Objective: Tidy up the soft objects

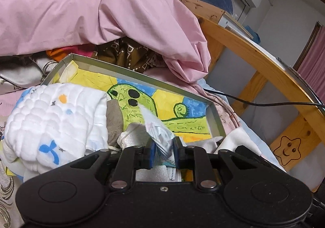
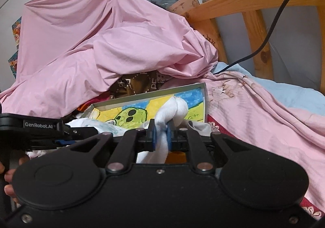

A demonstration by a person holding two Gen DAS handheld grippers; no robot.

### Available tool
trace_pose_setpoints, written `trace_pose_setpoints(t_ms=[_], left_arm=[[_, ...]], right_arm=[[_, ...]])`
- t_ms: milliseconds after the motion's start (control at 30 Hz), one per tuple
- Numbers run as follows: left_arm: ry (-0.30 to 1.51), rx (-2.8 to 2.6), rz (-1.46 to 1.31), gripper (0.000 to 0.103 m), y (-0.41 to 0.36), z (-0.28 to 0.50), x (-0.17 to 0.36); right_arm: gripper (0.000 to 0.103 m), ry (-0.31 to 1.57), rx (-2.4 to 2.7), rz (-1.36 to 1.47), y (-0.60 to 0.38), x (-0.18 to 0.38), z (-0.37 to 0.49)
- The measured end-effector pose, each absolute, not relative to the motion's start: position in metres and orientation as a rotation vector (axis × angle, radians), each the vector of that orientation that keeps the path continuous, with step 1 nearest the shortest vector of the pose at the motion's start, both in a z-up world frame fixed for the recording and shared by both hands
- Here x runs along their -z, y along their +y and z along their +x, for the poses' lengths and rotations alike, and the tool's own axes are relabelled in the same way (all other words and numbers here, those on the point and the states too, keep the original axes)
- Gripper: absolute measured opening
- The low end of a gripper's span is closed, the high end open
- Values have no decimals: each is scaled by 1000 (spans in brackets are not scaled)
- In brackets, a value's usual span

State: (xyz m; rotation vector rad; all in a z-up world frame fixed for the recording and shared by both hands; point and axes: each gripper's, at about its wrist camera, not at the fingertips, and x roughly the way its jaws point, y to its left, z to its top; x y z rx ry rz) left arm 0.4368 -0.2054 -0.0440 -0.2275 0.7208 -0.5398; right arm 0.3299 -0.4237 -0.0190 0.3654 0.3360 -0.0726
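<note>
The right claw [image 2: 161,132] is pinching a white sock [image 2: 174,111]: the blue pads press on the cloth from both sides, and the rounded end of the sock bulges out in front, above the box [image 2: 150,95]. The left claw [image 1: 164,145] has a small crumpled white-grey cloth [image 1: 157,132] btw its pads; the gap is a bit wider and I can't tell for sure if the pads still press on it or are already loose. Both claws are low, at the near edge of the box, which is a shallow tray w/ grey walls and a colourful drawing [image 1: 166,104] of a green cactus figure on its bottom. At the left part of the box lies a folded white quilted cloth [image 1: 54,118] w/ blue and orange marks, and a grey item beside it. The box sits on the bed, under a big pink sheet [image 1: 101,11]. In my judgement the step in hand is placing the small soft things into the box. Next move prob. calls for opening each claw so its item drops on the free part of the drawing, then lifting away w/o dragging the cloth out again.
</note>
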Motion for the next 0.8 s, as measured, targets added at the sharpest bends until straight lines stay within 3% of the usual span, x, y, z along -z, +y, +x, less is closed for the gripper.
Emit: trace_pose_setpoints(t_ms=[133,333,500,600,667,800], left_arm=[[740,523,-222,27,-205,438,45],[749,488,-236,32,-198,434,44],[713,476,-240,44,-190,424,31],[680,465,-236,55,-184,417,21],[638,451,-226,67,-179,409,14],[556,419,-210,73,-171,393,-4]], right_arm=[[11,335,75,343,-418,17,331],[38,323,62,321,-413,7,331],[41,290,62,300,-406,-9,326],[56,268,73,289,-403,-20,320],[58,251,72,283,-399,-31,314],[68,212,61,263,-389,-53,297]])
